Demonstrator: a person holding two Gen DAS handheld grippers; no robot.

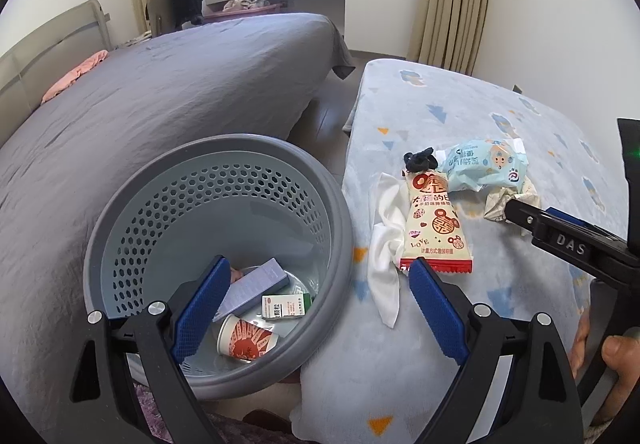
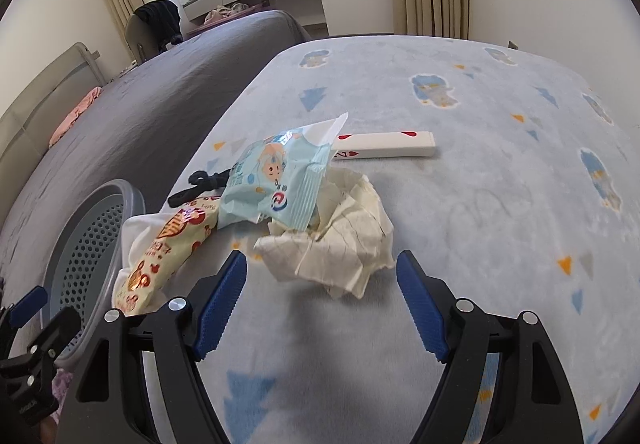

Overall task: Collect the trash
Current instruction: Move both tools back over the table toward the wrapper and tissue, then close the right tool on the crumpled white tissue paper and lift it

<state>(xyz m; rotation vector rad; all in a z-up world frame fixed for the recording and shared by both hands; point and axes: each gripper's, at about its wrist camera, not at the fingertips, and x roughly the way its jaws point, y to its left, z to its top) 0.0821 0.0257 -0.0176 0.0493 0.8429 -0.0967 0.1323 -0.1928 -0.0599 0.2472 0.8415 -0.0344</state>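
**Both grippers wide open, trash pile waiting on the blue blanket**

Here is the right gripper (image 2: 320, 276), jaws spread wide and gripping nothing. Its blue pads flank the near edge of the crumpled paper wad (image 2: 340, 244), and no pad presses on it. The left finger's tip sits just beside the wad's lower left corner; the right finger's tip stands just off its right edge.

The wad lies on the light blue patterned blanket (image 2: 480, 204). Leaning over its far side is the pale blue wet-wipe packet (image 2: 276, 184), and to the left of that the cream and red snack wrapper (image 2: 168, 244) rests on a white cloth (image 2: 134, 232). A black hair tie (image 2: 200, 186) lies behind the wrapper. Farther back, well apart from the pile, a white box with red hearts (image 2: 384, 144) lies flat.

Over to the left gripper (image 1: 316, 284), also wide open and empty. Its left finger hangs above the mouth of the grey perforated bin (image 1: 216, 204), its right finger above the blanket edge, near the bottom of the snack wrapper. No contact with either that I can see.

Inside the bin lie a paper cup (image 1: 246, 340), a small white and green box (image 1: 286, 306) and a pale purple box (image 1: 256, 288).

A grey bed (image 1: 160, 84) runs behind the bin.
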